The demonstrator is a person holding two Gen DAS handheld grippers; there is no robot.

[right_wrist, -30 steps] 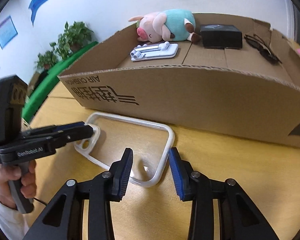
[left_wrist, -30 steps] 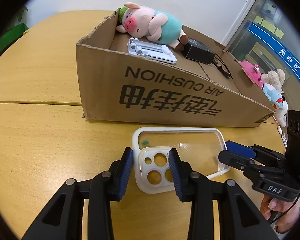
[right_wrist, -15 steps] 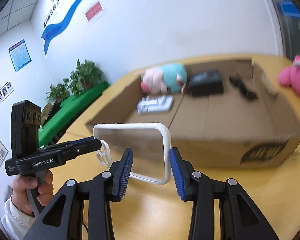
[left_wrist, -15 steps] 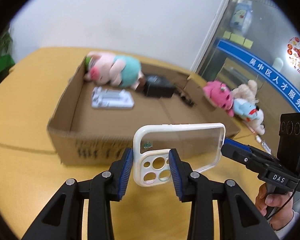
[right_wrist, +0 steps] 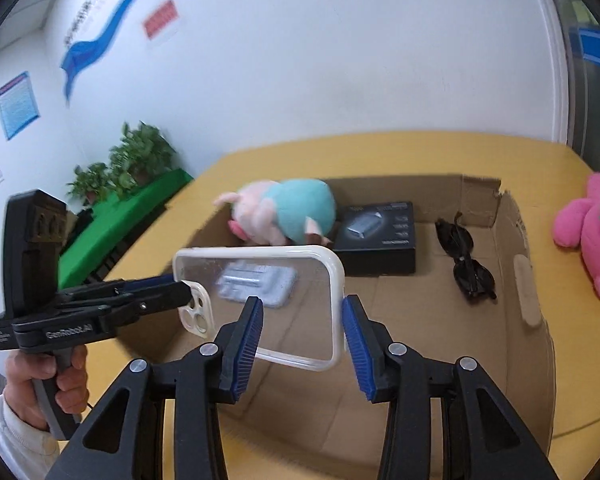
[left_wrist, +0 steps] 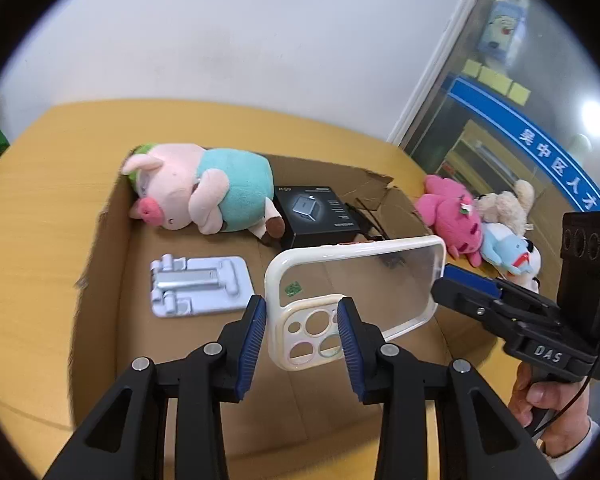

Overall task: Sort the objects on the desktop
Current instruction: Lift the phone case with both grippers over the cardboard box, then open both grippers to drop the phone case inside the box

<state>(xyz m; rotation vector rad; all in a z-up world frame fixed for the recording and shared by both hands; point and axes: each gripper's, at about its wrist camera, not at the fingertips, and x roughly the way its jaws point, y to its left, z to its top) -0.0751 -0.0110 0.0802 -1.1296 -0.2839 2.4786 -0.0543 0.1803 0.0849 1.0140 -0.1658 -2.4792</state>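
Above the open cardboard box [left_wrist: 112,240], held clear of its floor: one clear phone case [left_wrist: 352,280] with a white rim, lying roughly flat between two tools.

Left tool [left_wrist: 302,332]: blue pads clenched on the camera-cutout end of the case, one pad on each long edge. A hand [right_wrist: 48,384] in a white sleeve holds its grip in the right wrist view.

Right tool [right_wrist: 302,332]: jaws around the plain end of the case and opening; the left pad sits against the rim, while a narrow gap shows between the right pad and the rim. A hand [left_wrist: 548,392] holds its grip at the right edge of the left wrist view.

Contents of the box, on its floor:
- plush pig [left_wrist: 204,192] in a teal shirt, lying on its side in the far left corner;
- grey folding phone stand [left_wrist: 200,284], flat, just in front of the pig;
- black product box [left_wrist: 316,216], touching the pig's feet;
- dark sunglasses [right_wrist: 466,264], folded, to the right of the black box.

Outside the box, on the yellow wooden bench [left_wrist: 40,184]: pink plush toy [left_wrist: 452,212], with a beige plush [left_wrist: 504,204] and a pale blue plush [left_wrist: 508,248] just beside it, near the box's torn right wall.

Background: white wall, green plants [right_wrist: 124,164] on the left.
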